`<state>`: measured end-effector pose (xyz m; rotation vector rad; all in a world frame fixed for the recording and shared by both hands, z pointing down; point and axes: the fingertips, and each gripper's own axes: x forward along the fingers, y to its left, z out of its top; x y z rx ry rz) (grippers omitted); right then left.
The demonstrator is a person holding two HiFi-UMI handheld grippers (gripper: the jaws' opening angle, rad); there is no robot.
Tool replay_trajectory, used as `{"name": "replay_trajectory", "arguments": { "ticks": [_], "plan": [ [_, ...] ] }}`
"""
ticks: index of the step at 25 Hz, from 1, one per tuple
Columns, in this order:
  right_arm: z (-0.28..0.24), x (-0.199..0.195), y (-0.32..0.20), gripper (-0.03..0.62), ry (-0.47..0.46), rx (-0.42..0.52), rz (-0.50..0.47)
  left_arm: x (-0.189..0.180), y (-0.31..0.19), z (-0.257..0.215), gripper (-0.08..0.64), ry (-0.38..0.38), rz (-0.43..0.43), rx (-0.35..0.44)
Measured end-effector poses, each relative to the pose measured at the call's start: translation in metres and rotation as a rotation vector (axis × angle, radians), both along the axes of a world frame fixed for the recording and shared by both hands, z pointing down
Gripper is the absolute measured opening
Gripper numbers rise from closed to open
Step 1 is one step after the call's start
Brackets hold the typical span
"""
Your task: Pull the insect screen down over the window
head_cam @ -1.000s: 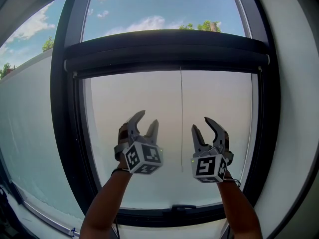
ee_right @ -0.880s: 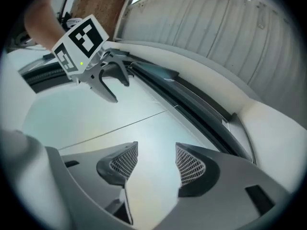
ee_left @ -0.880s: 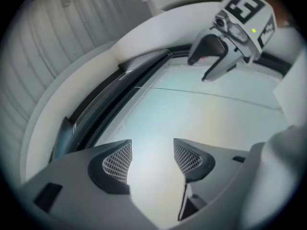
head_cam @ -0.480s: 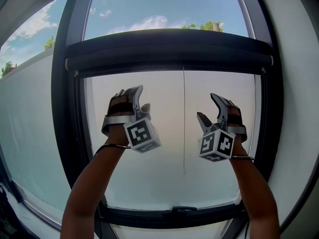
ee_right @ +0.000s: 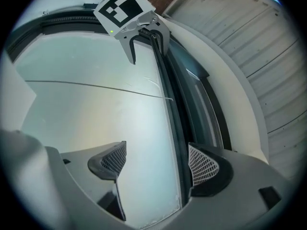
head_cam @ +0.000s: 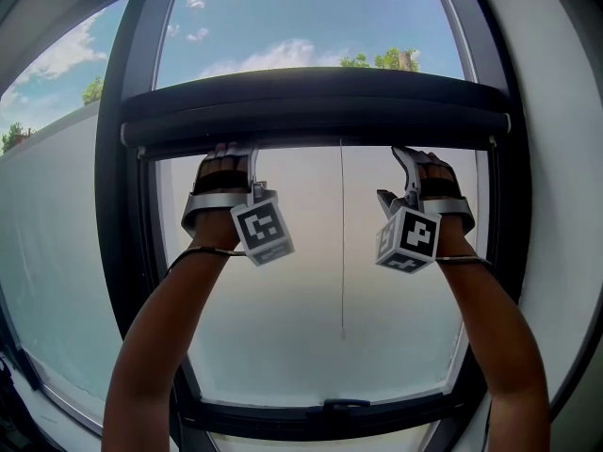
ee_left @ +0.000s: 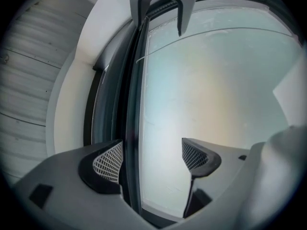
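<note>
The insect screen (head_cam: 316,111) shows only as a dark bar across the window (head_cam: 127,281). Whether any mesh hangs beneath it is hard to tell through the hazy pane.

In the head view the tips of both grippers are lost against the bar's underside, so the grip reads only from the gripper views. The left gripper (ee_left: 152,158) has its jaws spread wide, having just been opening. The bar's dark edge runs up between them, just beside the left pad (ee_left: 108,162). Contact there cannot be told, and nothing is clamped.

The right gripper (ee_right: 156,163) is likewise released, its jaws also just opened. The same edge passes between them, close by the right pad (ee_right: 204,166). In each gripper view the other gripper appears farther along the bar, astride it too.

A thin pull cord (head_cam: 341,252) hangs between the two grippers, apart from both. The left forearm (head_cam: 160,347) and right forearm (head_cam: 495,347) reach steeply upward, each gripper pointing up at the bar directly above it. The window's lower corners are cut off.
</note>
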<state>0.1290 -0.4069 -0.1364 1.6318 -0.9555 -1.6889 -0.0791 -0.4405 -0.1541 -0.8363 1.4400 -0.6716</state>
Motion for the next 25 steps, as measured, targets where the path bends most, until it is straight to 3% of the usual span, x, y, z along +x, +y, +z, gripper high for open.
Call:
{"name": "replay_trajectory", "arguments": {
  "ticks": [10,19,25],
  "plan": [
    [-0.029,0.029,-0.003,0.38,-0.04,-0.061,0.065,-0.034,-0.014,-0.019,0.367,0.029,-0.082,-0.031],
    [-0.032,0.044,-0.026,0.38,0.001,-0.098,0.178,-0.03,-0.017,-0.014,0.367,0.025,-0.018,-0.08],
    [-0.033,0.047,-0.027,0.379,0.037,-0.085,0.183,-0.026,-0.016,-0.015,0.367,0.041,0.009,-0.07]
  ]
}}
